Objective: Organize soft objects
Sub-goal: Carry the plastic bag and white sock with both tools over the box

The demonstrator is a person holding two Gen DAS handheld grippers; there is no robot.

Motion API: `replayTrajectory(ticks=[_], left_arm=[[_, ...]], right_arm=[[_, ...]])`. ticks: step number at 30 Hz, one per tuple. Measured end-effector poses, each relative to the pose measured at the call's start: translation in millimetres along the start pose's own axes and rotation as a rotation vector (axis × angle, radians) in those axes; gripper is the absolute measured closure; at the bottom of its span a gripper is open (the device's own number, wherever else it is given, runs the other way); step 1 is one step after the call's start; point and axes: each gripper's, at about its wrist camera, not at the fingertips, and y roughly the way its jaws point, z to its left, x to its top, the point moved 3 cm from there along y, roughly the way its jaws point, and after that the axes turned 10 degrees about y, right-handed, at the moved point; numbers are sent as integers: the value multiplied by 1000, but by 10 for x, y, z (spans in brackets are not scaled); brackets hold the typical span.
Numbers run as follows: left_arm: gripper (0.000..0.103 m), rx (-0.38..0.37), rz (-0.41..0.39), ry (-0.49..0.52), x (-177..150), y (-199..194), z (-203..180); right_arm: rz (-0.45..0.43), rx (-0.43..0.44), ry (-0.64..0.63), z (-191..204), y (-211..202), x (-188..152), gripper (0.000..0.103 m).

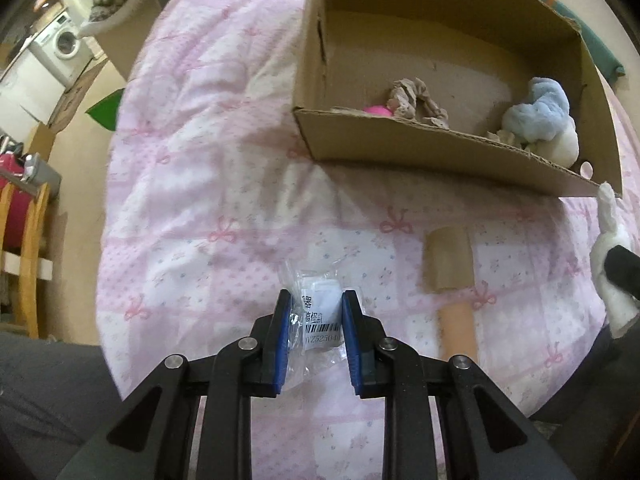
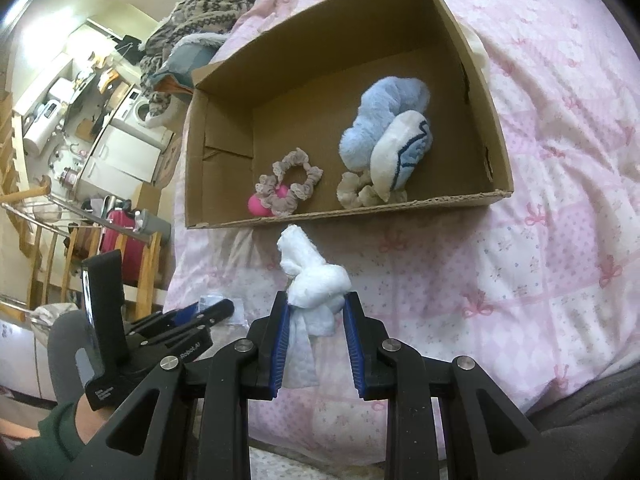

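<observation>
Left gripper [image 1: 313, 320]: fingers pinched on a clear plastic packet [image 1: 316, 312], gripped for carrying. Right gripper [image 2: 316, 320]: fingers clamped on a white cloth [image 2: 314, 280]. Cardboard box [image 2: 460, 60], beyond both fingertips, open-topped on the bed to receive soft items; scrunchies and a blue plush [image 2: 384, 120] inside.

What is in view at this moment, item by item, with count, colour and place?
cardboard box: one, brown, open, on the bedspread
bedspread: one, pink with bows, under everything
plush toy: one, light blue and white, in the box at its right side
scrunchies: two, beige-grey, in the box near its front wall
ball: one, pink, in the box beside the left scrunchie
white cloth: one, knotted, between the right jaws
plastic packet: one, clear with a barcode label, between the left jaws
cardboard tube: one, brown, on the bedspread before the box
left gripper: black, blue pads
right gripper: black, blue pads
</observation>
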Motion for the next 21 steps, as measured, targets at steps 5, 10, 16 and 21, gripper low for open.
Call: replayTrajectory(ticks=[5,10,16,21], left_arm=[[82,22,-20,-21,-81,-193,-45],[82,27,-54,-27,37,-520,-87],[82,20,-117,5,315,-729,-194],[82,-4,-173,81,462,-809,-255]], right_arm=[[-35,14,-23,50,-103,-25,75],[-63,36,-18,24,-204,-5,75],[-89,67,12,-33,-292,13,75],[-124,99,18,-7,-360,17,75]])
